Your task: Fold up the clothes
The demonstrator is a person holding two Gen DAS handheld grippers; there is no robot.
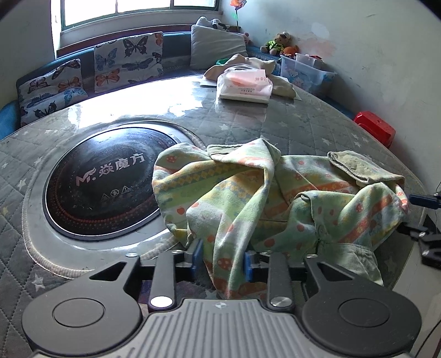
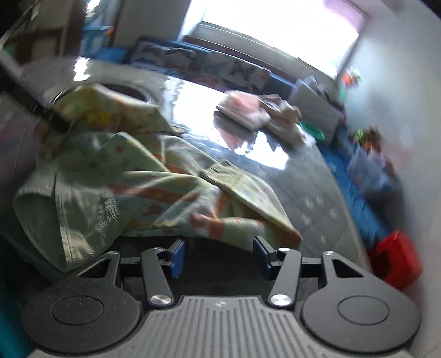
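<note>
Gripping a fold of the crumpled green patterned cotton garment (image 1: 275, 198) on the quilted grey desk (image 1: 303, 121), left claw (image 1: 223, 257) should hold firm; right claw (image 2: 219, 254), released, needs a clean hem.

A home living room: butterfly cushions (image 1: 126, 59) under a window (image 1: 137, 11), teddy bear (image 1: 278, 42).
</note>
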